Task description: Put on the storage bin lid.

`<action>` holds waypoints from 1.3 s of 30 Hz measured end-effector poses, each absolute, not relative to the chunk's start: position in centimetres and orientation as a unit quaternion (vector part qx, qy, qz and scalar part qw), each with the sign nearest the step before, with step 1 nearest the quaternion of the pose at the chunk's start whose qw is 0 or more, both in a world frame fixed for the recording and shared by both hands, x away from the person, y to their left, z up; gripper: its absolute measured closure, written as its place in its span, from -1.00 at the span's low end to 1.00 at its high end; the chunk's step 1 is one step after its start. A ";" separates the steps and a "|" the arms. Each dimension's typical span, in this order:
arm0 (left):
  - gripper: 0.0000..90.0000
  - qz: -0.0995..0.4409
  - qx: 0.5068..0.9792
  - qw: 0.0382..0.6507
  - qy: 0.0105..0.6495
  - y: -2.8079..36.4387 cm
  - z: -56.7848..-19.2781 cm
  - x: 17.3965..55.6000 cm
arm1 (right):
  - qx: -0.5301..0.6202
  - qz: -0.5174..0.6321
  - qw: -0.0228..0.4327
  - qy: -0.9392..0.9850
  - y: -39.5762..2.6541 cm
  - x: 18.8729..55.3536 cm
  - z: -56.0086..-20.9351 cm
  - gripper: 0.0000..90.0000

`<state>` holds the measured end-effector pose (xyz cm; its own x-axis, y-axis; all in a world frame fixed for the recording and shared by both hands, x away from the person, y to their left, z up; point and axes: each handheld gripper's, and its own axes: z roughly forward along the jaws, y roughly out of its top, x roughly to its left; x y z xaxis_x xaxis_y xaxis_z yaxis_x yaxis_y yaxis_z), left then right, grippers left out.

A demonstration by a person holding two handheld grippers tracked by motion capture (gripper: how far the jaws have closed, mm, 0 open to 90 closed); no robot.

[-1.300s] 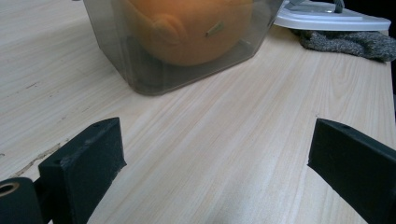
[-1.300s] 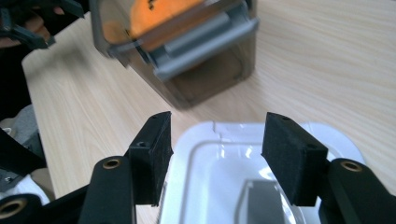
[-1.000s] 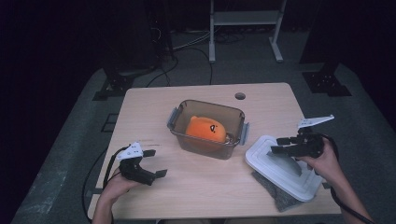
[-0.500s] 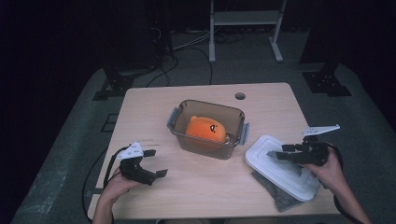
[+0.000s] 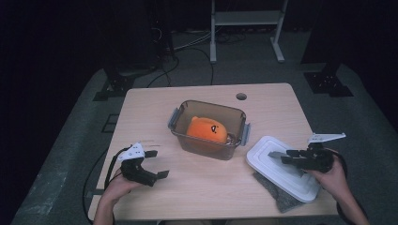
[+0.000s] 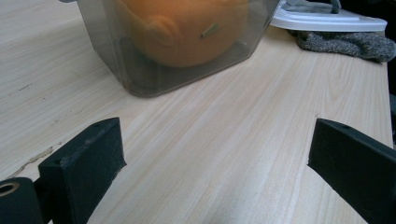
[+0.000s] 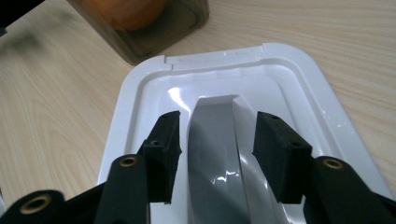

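A clear plastic container (image 5: 206, 104) stands mid-table with an orange plush toy (image 5: 206, 129) inside. To its right lies the white lid (image 5: 267, 159), with a raised grey handle (image 7: 210, 158) along its middle. My right gripper (image 7: 218, 119) hovers low over the lid, its jaws on either side of the handle. They have just been closing, but a thin gap shows beside each pad. My left gripper (image 5: 158, 163) rests open at the front left of the table (image 5: 150, 112), nothing between its jaws, and faces the container (image 6: 107, 46).
A grey knitted cloth (image 5: 277, 194) lies under the lid's near corner, close to the table's front right edge. A round cable hole (image 5: 241, 96) sits at the back of the table. Bare wood separates the left gripper (image 6: 215, 140) from the container.
The right hand has sunk toward the lid and its jaws have narrowed around the grey handle. The left hand and the container have stayed put.
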<state>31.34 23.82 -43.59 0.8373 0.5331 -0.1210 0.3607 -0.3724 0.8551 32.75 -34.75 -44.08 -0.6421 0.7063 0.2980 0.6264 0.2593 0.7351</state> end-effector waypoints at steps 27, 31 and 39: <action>-0.94 0.090 0.823 0.490 0.274 24.0 -43.5 31.3 | 0.413 0.439 0.048 0.797 -34.5 32.6 -43.2 0.46; -0.94 0.090 0.823 0.490 0.273 24.0 -43.5 31.3 | 0.415 0.439 0.046 0.796 -34.8 32.3 -42.5 0.47; -0.94 0.090 0.823 0.490 0.274 24.0 -43.5 31.3 | 0.407 0.440 0.051 0.799 -35.1 31.8 -41.0 0.47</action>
